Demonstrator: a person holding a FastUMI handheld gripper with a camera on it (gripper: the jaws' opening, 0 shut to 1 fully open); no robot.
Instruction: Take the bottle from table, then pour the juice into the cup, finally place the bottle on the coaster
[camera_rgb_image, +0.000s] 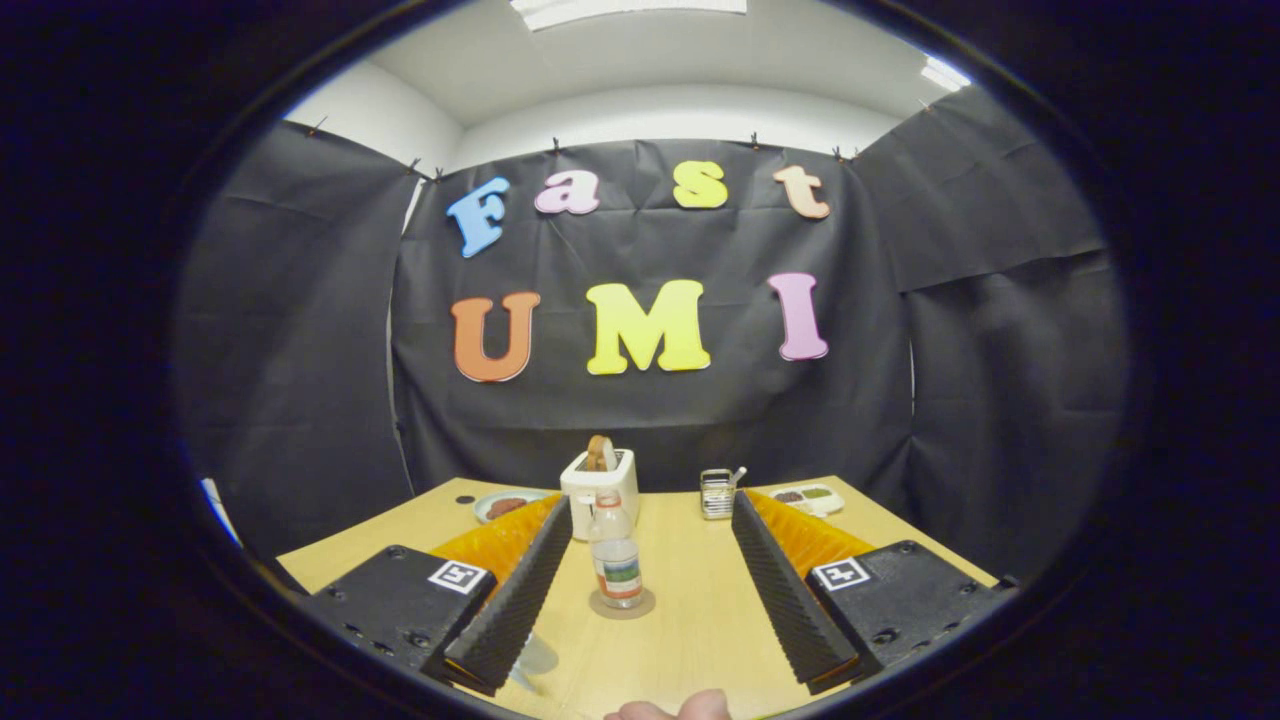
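Your small clear plastic bottle (615, 555) with its banded label stands upright on a round coaster (622, 604), between your wide-open gripper (650, 592) fingers, touching neither. It looks light and slick, probably squashy, so take it mid-body at the label. Pale wooden table (690, 630); white toaster (600, 482) just behind, black cloth walls beyond

The gripper (650, 590) has jaws spread wide; the bottle (615, 553) stands upright on the coaster (622, 604) between them.
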